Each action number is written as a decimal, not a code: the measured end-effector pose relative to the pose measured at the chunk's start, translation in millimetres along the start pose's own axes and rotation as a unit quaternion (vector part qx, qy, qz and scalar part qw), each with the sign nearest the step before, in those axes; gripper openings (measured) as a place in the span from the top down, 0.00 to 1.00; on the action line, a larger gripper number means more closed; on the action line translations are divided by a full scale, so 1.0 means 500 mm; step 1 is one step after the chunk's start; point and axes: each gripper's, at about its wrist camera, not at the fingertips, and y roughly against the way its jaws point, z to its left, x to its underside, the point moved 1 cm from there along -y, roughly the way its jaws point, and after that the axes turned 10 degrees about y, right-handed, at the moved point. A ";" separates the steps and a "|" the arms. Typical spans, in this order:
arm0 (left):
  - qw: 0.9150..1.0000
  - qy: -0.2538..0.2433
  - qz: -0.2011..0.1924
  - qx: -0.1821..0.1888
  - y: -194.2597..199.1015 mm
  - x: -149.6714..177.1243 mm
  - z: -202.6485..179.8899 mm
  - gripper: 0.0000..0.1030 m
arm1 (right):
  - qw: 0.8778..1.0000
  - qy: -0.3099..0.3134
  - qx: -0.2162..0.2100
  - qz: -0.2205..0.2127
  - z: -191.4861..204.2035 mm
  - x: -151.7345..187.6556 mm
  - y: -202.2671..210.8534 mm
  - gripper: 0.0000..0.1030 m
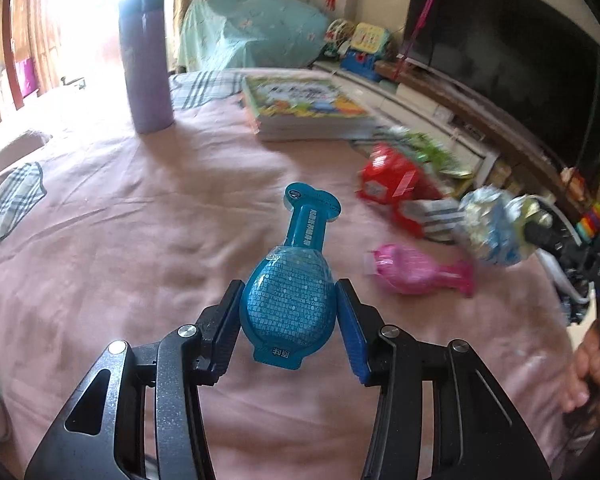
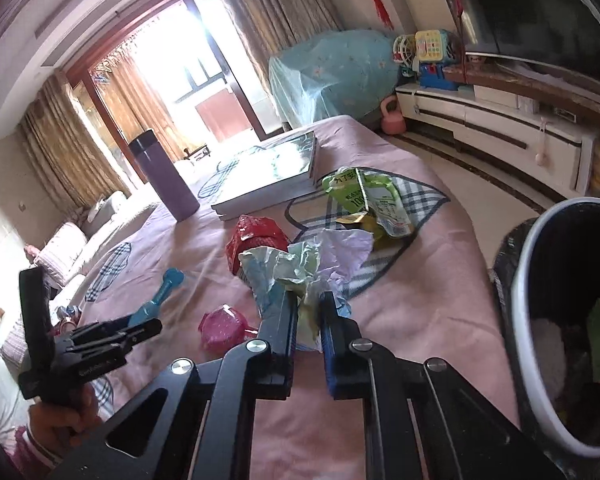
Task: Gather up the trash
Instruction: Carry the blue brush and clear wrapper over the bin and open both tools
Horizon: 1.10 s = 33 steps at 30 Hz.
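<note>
I am in a home's living room. Around me I see a big dark TV on a long white TV stand, gold curtains beside a bright balcony door, a pale sofa and children's toys. A pink cloth covers the table, with books and a purple flask on it.

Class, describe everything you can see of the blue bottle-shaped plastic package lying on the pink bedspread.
The blue bottle-shaped plastic package looks glossy, with an oval bulging body, a narrow neck and a flared flat end, all printed with white text. It lies flat on the pink bedspread, neck pointing away from the left gripper, whose blue-padded fingers flank its body, seemingly not yet clamped. A pink package lies apart, to its right.
</note>
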 end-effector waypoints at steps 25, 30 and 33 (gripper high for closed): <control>0.986 -0.101 0.019 0.135 0.069 0.103 -0.336 0.56 | 0.992 -0.068 0.079 -0.071 -0.128 0.099 0.276 0.90; 0.982 -0.115 0.024 0.146 0.062 0.105 -0.381 0.56 | 0.989 -0.081 0.096 -0.077 -0.164 0.110 0.303 0.90; 0.980 -0.124 0.024 0.152 0.060 0.102 -0.406 0.56 | 0.987 -0.087 0.106 -0.082 -0.187 0.111 0.316 0.90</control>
